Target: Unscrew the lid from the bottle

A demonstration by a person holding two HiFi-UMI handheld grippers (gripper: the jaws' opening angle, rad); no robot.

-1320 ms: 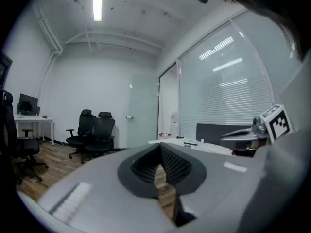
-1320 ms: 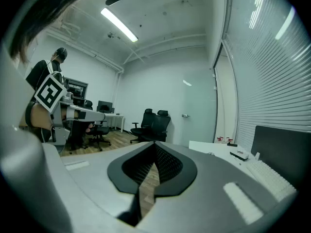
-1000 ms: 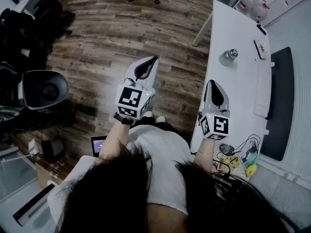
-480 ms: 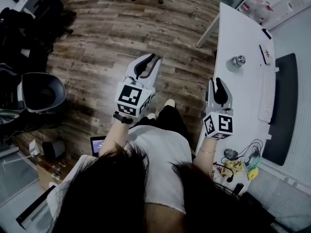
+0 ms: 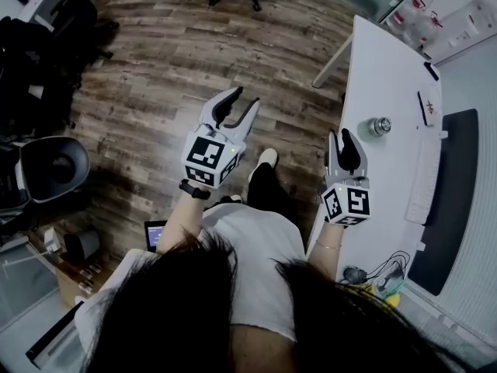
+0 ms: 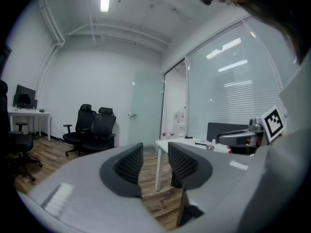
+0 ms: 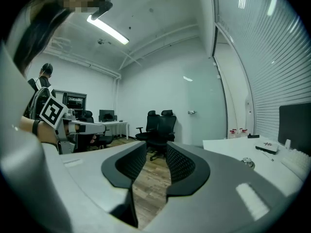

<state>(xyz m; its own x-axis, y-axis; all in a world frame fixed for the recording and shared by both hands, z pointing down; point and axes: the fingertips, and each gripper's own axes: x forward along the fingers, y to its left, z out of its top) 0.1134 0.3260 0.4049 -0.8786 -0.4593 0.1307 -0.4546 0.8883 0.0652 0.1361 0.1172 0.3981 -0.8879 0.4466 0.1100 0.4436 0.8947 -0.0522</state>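
Observation:
A small clear bottle with a metal lid (image 5: pixel 379 125) stands upright on the white table (image 5: pixel 380 61). It also shows small in the left gripper view (image 6: pixel 210 147) and the right gripper view (image 7: pixel 248 163). My left gripper (image 5: pixel 239 103) hangs over the wooden floor, left of the table, its jaws opening with nothing between them. My right gripper (image 5: pixel 340 137) is at the table's near left edge, short of the bottle, its jaws also opening on nothing. Each gripper view shows only floor and air in the gap of the left gripper (image 6: pixel 155 161) and the right gripper (image 7: pixel 155 161).
A keyboard (image 5: pixel 425 181) and a dark mat (image 5: pixel 454 169) lie on the table's right side, with cables (image 5: pixel 380 274) at its near end. Black office chairs (image 7: pixel 158 125) stand across the room. A grey seat (image 5: pixel 54 169) and a small screen (image 5: pixel 155 231) are on the floor at left.
Both grippers' jaws have parted from shut. The left gripper has moved slightly forward, and the bottle sits a little lower and further right in the head view.

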